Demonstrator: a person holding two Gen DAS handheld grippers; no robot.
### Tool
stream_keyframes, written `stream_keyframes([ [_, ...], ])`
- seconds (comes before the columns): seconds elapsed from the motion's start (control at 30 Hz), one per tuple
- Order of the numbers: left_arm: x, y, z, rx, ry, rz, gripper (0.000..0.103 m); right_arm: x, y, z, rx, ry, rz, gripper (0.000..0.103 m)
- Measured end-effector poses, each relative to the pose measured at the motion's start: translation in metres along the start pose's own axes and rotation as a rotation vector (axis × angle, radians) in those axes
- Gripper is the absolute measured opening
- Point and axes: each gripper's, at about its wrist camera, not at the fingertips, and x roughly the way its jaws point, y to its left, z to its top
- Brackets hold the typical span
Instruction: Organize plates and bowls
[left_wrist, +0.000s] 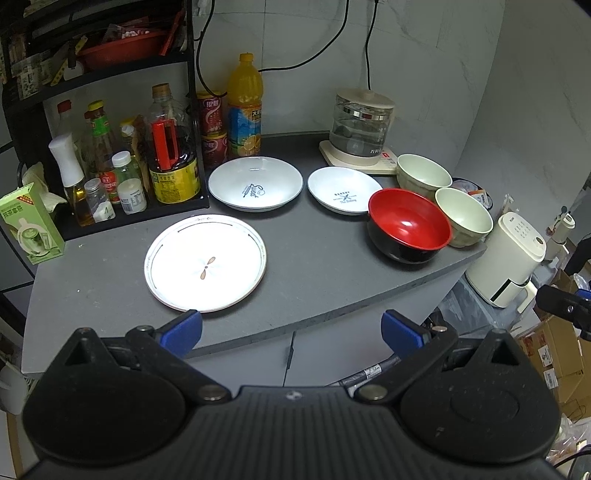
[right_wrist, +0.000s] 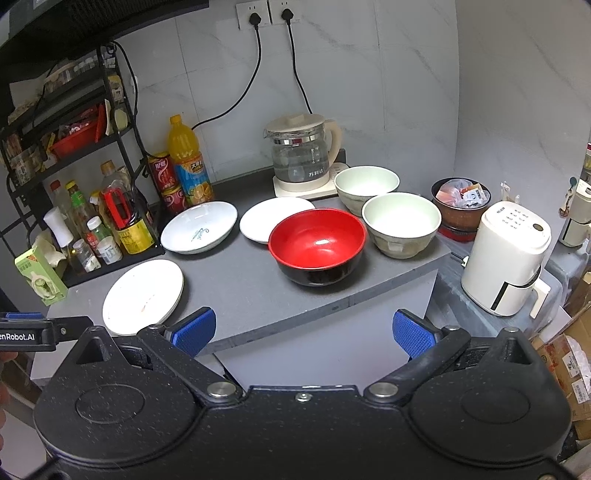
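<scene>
Both grippers, left (left_wrist: 291, 330) and right (right_wrist: 303, 332), hang with fingers spread apart, empty, before the counter's (left_wrist: 314, 295) near edge. Beyond, a flat plate (left_wrist: 205, 262) lies near-left; red bowl (right_wrist: 317, 243) hides part of a white dish (right_wrist: 266, 218); two pale bowls (right_wrist: 400, 221) crowd the far-right edge.

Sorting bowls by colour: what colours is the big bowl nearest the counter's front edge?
Red inside, black outside: the bowl, clearest in the right wrist view.

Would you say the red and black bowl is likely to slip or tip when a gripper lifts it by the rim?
The red and black bowl looks glossy, so probably slippery. Its deep, rigid wall likely won't flex. Gripped at one side, it may tilt. It looks empty, so probably light.
</scene>
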Motion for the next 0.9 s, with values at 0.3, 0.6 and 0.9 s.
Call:
stream_keyframes([
  [0.3,-0.004,-0.003,0.001,-0.011,0.003,0.009,0.102,0.000,-0.002,0.003,-0.009,0.003,0.010,0.103],
  [0.6,-0.002,-0.005,0.008,-0.021,0.015,0.021,0.102,0.011,-0.008,0.012,-0.005,0.022,0.027,0.103],
  [0.9,0.019,-0.011,0.023,-0.033,0.043,0.030,0.102,0.038,-0.019,0.024,0.011,0.048,0.028,0.103],
])
